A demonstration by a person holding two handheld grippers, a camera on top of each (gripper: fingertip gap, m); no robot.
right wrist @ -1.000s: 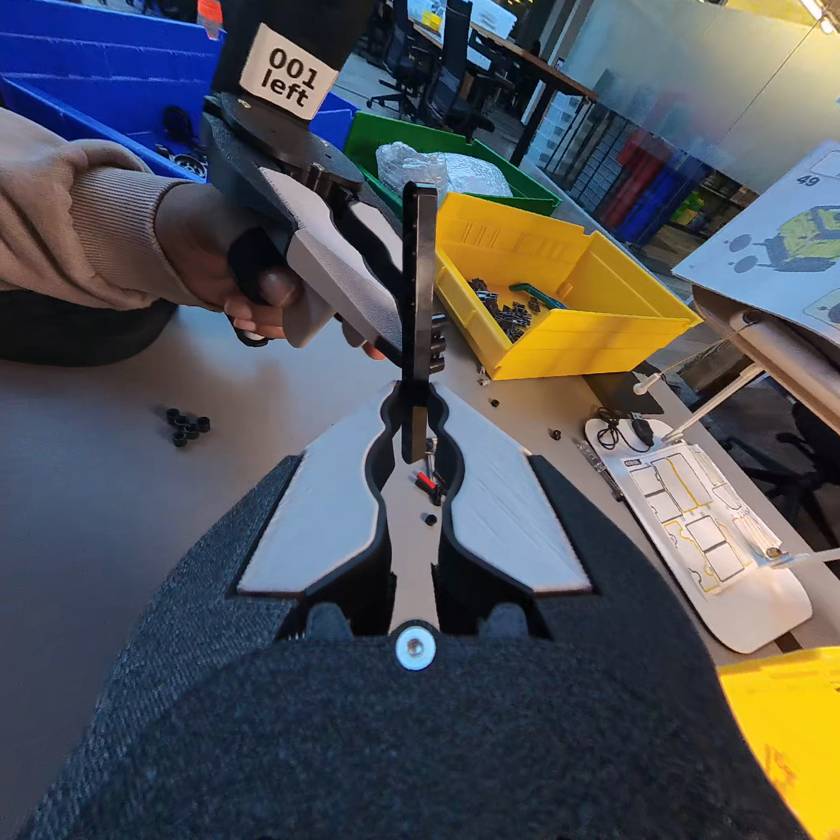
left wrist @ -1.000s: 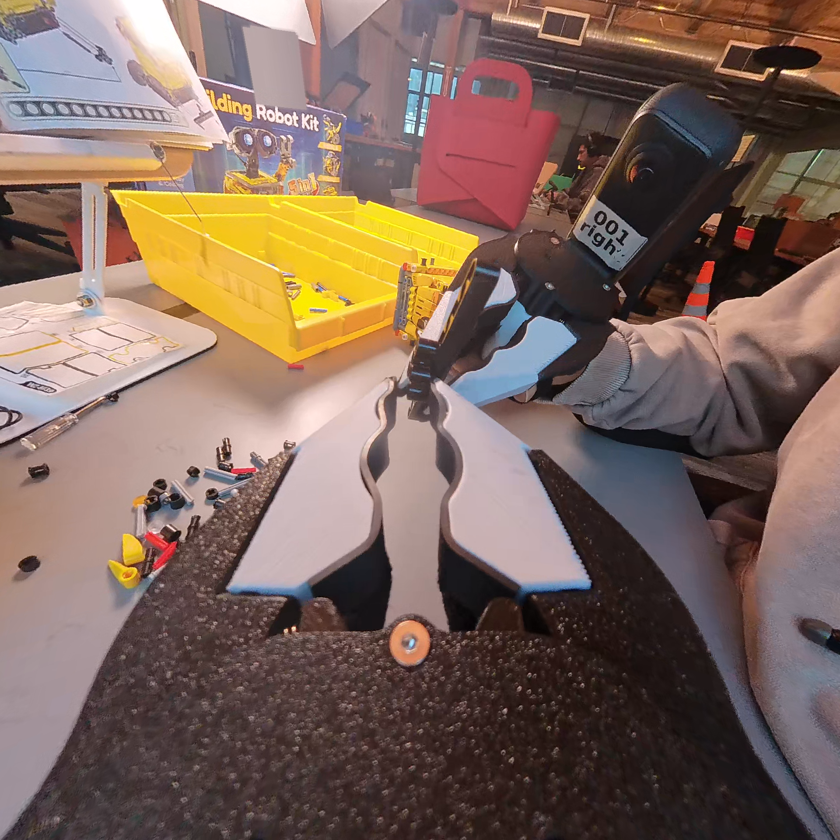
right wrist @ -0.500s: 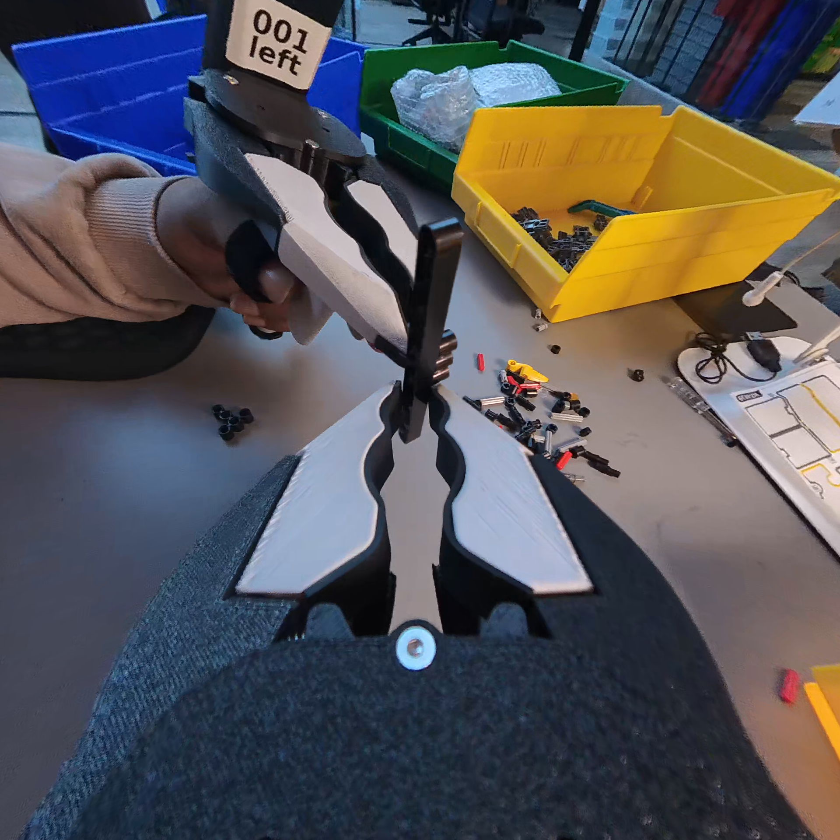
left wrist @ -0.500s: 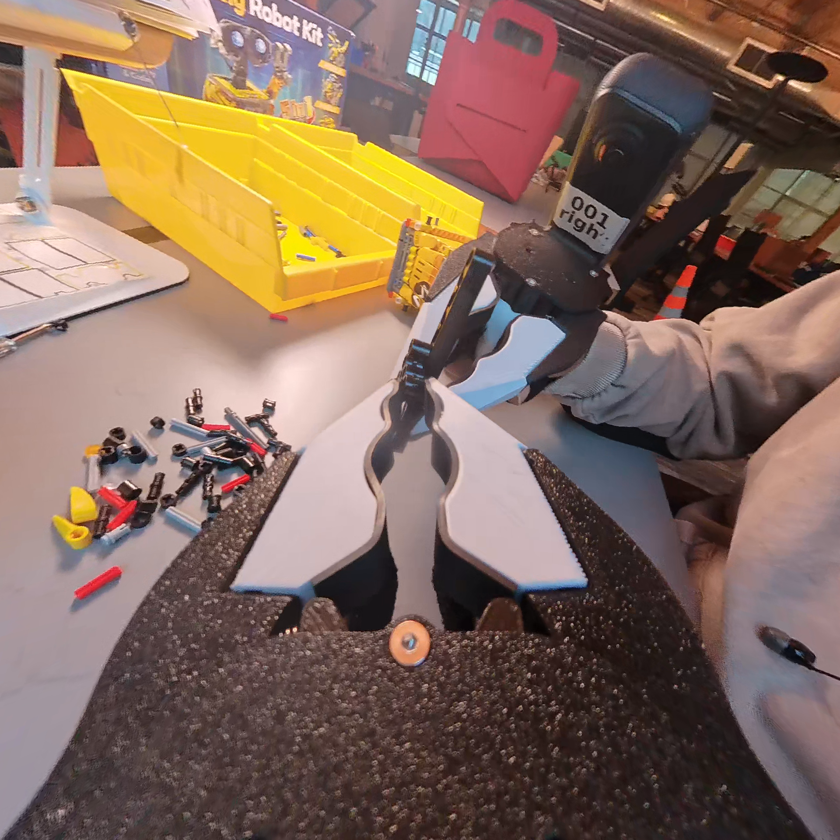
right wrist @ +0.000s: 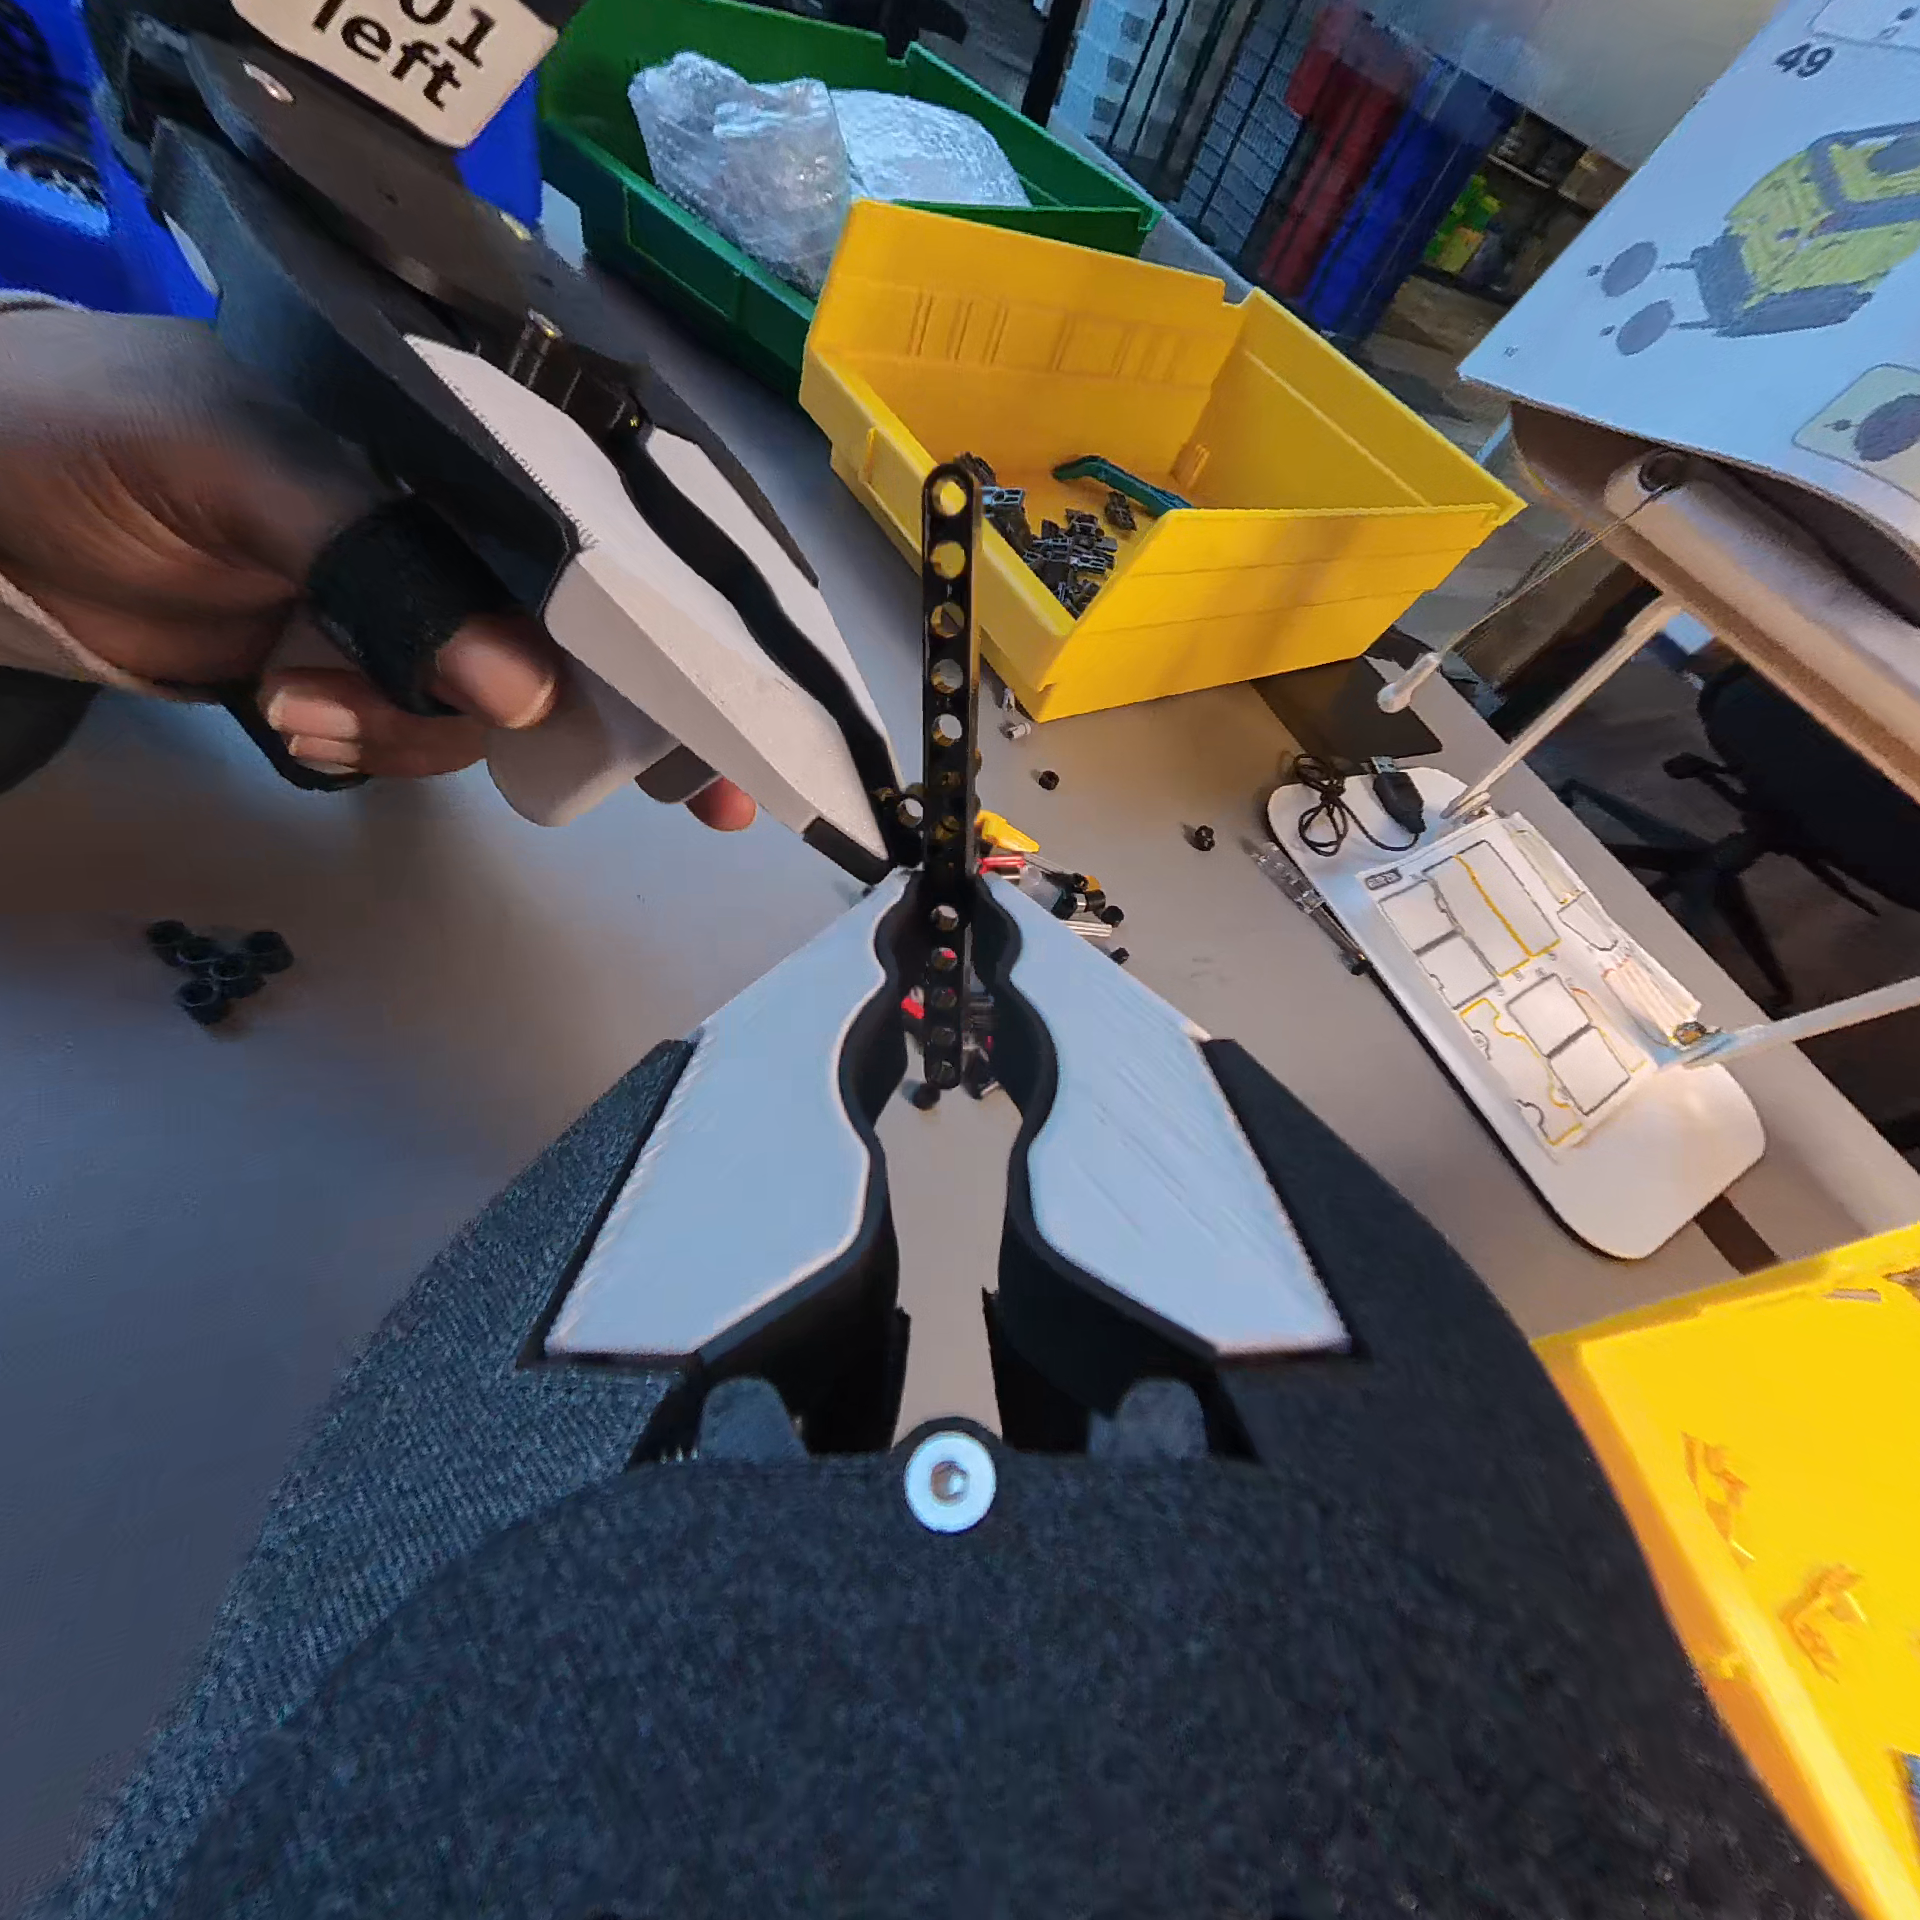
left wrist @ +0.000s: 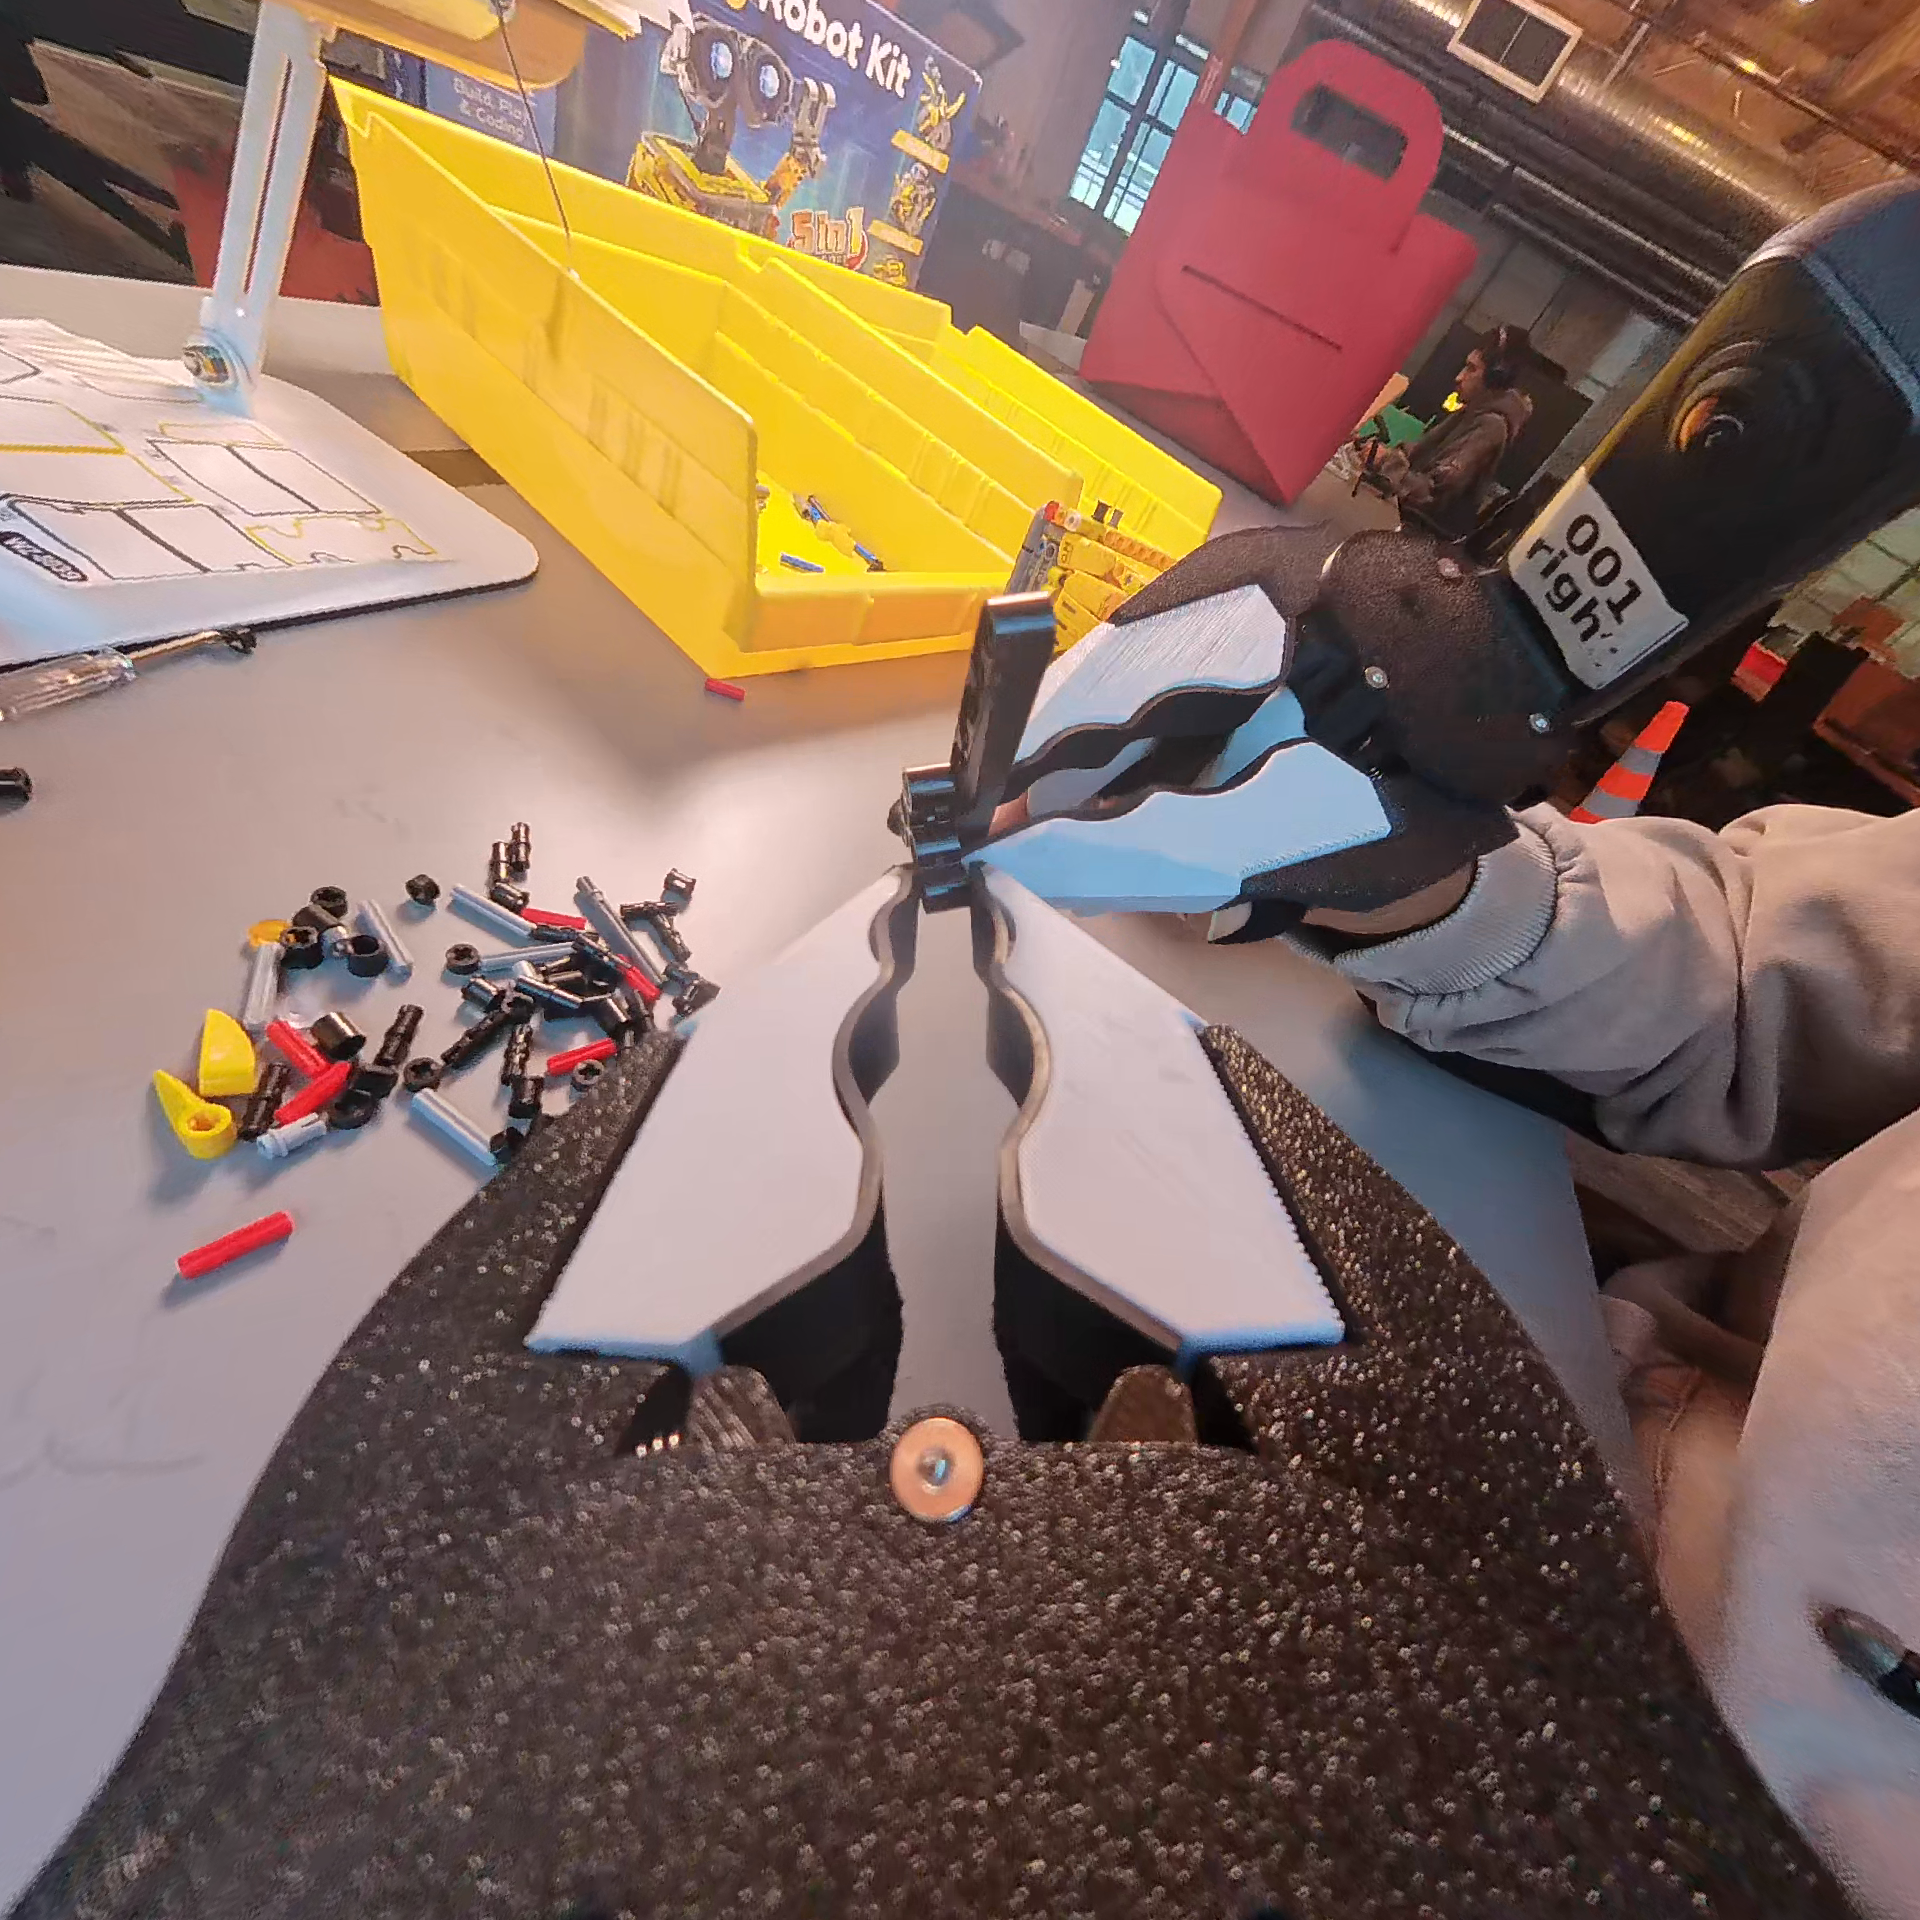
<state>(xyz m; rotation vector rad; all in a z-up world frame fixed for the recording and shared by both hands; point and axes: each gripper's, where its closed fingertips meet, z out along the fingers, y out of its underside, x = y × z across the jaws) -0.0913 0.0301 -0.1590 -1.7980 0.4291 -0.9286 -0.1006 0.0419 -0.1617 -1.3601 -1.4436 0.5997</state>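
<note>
Your right claw (right wrist: 943,896) is clamped on a long black strip (right wrist: 948,675) pierced with a row of holes. It grips the strip low down, so most of it stands upright at the centre of the right wrist view, with its short lower end hanging between the two fingers.

Your left claw (left wrist: 940,883) comes in from the upper left of that view. Its tips are drawn together on a small black connector (left wrist: 930,831) that sits against the side of the strip, just above the right claw's grip. The two claws meet almost tip to tip above the grey worktop (left wrist: 623,790).

In the left wrist view:
- A loose heap of small pins (left wrist: 499,997), black, grey and red with a couple of yellow bits, lies left of centre.
- One red pin (left wrist: 234,1244) lies apart from it, lower left.
- A long yellow bin (left wrist: 623,416) runs across the top.
- A small yellow built block (left wrist: 1091,561) stands at its near end.
- A red bag (left wrist: 1278,312) stands behind, upper right.

In the right wrist view:
- A second yellow bin (right wrist: 1143,343) holds dark parts, above centre.
- A green bin (right wrist: 727,260) sits beyond it.
- A cluster of black rings (right wrist: 218,961) lies at the left edge.
- A white stand base (right wrist: 1558,1039) is on the right.
</note>
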